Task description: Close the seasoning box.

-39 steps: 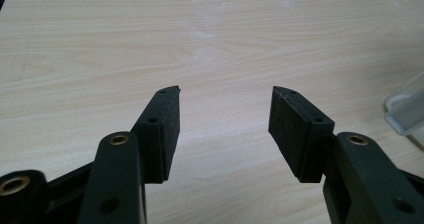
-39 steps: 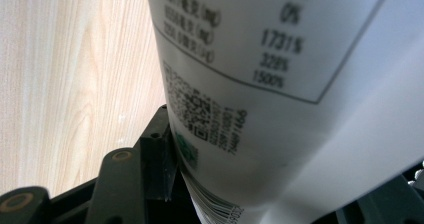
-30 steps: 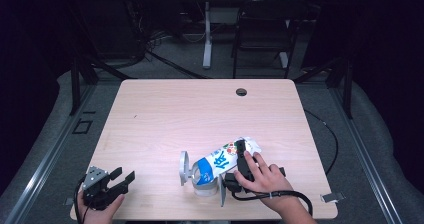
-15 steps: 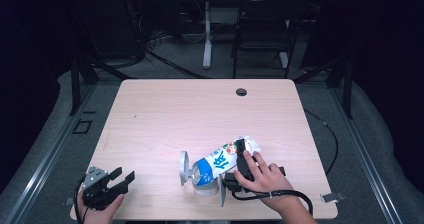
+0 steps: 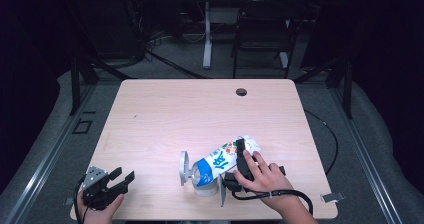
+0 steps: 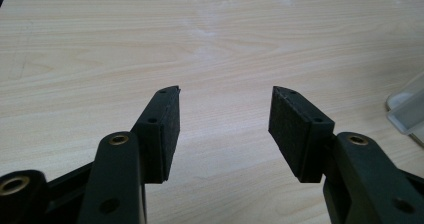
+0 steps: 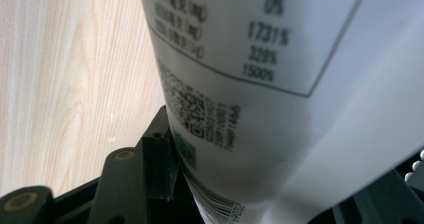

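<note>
Currently the right gripper [image 5: 239,160] is clamped on a milk carton [image 5: 220,160]; in the right gripper view the printed white wall of the carton [image 7: 280,109] sits pressed against the near black jaw, barcode and nutrition figures blurred at close range. The far jaw is cut off at the frame's lower right, so its contact cannot be confirmed. The carton lies tilted, its base toward 8 o'clock over a white cup-like object [image 5: 202,184] flanked by clear upright plates [image 5: 184,168], near the table's front edge at roughly 5 o'clock from table centre.

Change over the last second: essentially none. The carton and both hands sit as before, a slight settling at most. Judgement: a pause mid-hold, not a release.

The left gripper [image 5: 116,180] rests at the table's [image 5: 200,114] 7 o'clock corner, jaws spread wide with nothing between the pads [image 6: 169,134].

Hard to make out: whether the carton's base touches the cup, what the clear plates belong to, and the carton's spout end, hidden behind the hand [image 5: 262,174].
</note>
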Demonstrator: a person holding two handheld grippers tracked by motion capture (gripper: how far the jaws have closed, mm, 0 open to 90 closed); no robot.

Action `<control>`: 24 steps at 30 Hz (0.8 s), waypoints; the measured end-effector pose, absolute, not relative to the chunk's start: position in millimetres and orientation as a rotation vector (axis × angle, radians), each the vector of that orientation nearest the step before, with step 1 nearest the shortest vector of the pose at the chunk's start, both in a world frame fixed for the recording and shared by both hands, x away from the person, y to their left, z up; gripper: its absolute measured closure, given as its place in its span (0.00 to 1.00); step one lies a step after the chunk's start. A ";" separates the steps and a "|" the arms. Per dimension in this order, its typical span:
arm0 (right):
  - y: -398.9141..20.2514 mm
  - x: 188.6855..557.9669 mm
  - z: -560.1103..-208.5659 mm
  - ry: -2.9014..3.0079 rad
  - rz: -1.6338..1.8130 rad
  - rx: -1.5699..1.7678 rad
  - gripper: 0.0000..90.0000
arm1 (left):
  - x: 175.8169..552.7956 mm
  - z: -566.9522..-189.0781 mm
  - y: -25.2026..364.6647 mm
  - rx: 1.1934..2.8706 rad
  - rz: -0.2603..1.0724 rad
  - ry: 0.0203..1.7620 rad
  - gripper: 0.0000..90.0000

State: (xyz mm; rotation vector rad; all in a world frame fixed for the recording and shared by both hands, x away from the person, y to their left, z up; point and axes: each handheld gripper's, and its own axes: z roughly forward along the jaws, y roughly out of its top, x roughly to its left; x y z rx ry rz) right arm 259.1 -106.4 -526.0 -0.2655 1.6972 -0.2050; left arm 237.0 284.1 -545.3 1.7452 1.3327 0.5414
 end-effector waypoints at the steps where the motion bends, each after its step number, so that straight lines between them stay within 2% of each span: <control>1: -106.5 259.2 -526.0 1.697 -0.203 -0.266 0.50 | 237.0 -545.3 284.2 1.745 0.541 1.333 0.52; 24: -106.6 259.0 -526.1 1.690 -0.207 -0.275 0.51 | 237.0 -545.0 284.6 1.744 0.543 1.336 0.52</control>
